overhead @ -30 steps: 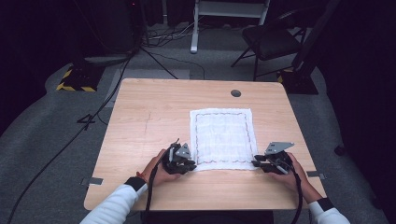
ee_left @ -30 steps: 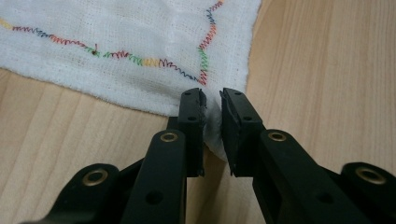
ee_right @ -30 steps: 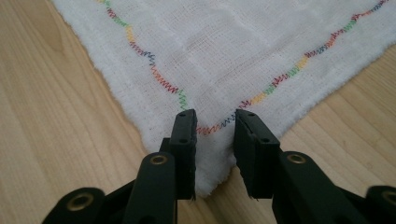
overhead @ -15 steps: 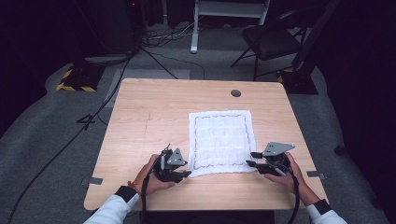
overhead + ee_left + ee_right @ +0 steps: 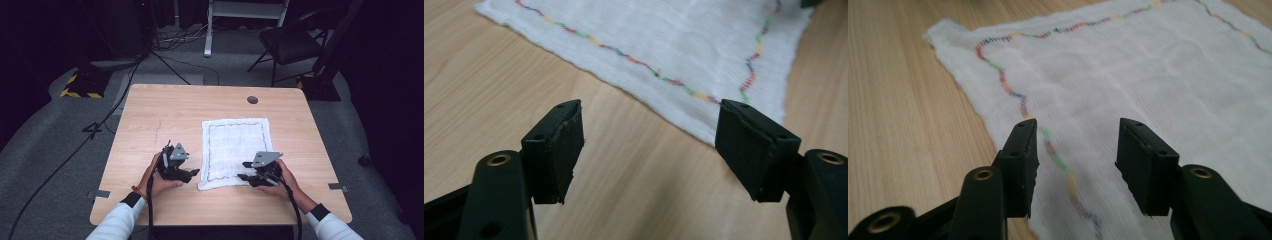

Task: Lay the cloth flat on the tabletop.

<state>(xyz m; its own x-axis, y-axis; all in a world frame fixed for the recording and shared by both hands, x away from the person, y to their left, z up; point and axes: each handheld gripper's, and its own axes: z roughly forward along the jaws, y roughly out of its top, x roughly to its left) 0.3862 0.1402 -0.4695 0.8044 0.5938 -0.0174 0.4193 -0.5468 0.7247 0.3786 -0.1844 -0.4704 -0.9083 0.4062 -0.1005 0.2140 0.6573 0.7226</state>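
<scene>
A white cloth (image 5: 235, 145) with a wavy coloured stitched border lies flat on the wooden table (image 5: 150, 115), right of centre. My left gripper (image 5: 194, 175) sits just left of the cloth's near left corner. In the left gripper view its jaws (image 5: 649, 112) have just been opening, with bare wood between them and the cloth corner (image 5: 734, 75) beyond. My right gripper (image 5: 242, 170) hovers over the cloth's near right part. Its jaws (image 5: 1078, 127) have also just been opening, above the cloth (image 5: 1148, 65), with nothing between them.
A round grey grommet (image 5: 252, 99) sits in the table's far side. Tape tabs (image 5: 101, 194) mark the near edges. Beyond the table stand a black chair (image 5: 295, 45), a white stand (image 5: 207, 30) and floor cables (image 5: 165, 60).
Both grippers opened and let go of the cloth's near edge. The left one drew back to the left off the corner; the right one moved left over the cloth.
</scene>
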